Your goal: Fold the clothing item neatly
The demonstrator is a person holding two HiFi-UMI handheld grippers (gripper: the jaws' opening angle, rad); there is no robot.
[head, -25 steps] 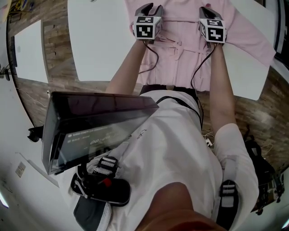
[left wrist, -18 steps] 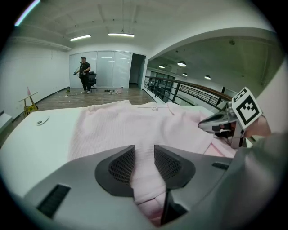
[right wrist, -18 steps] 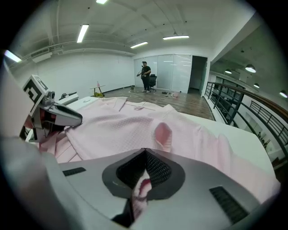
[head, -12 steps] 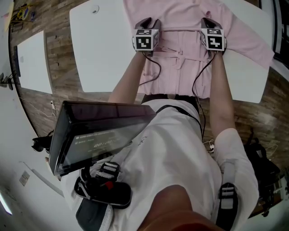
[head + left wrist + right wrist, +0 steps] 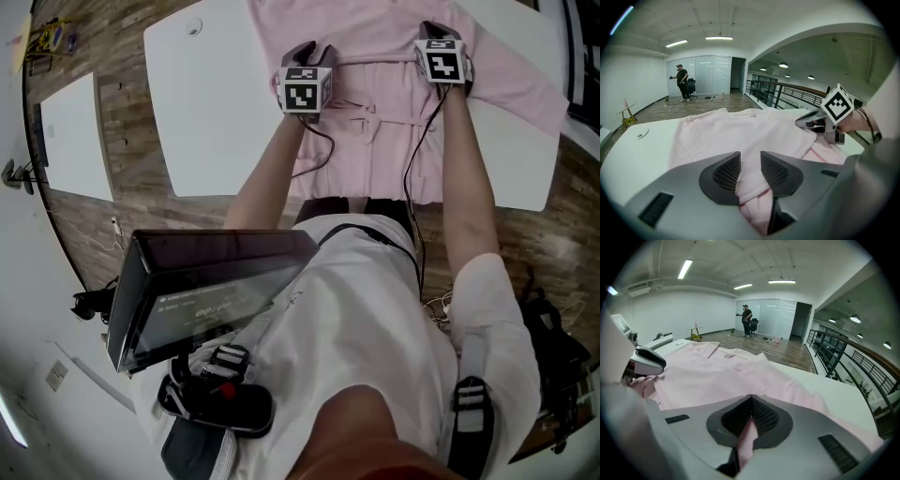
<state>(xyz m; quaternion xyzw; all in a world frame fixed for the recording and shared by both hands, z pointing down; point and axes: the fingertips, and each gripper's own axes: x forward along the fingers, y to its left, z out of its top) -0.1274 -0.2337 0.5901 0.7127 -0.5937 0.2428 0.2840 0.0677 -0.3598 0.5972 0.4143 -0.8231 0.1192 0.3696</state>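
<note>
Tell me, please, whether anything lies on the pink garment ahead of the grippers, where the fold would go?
Nothing visible does. The left gripper and right gripper both pinch the pink garment, and the cloth ahead lies bare to its far edge.

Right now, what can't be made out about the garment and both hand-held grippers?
1. Pink garment collar end: head view, cut off by the top edge.
2. Left hand-held gripper and right hand-held gripper pinch points: head view, hidden under the grippers themselves.
3. Garment's near hem: both gripper views, behind the gripper bodies.
4. Distant person: gripper views, too small.
</note>
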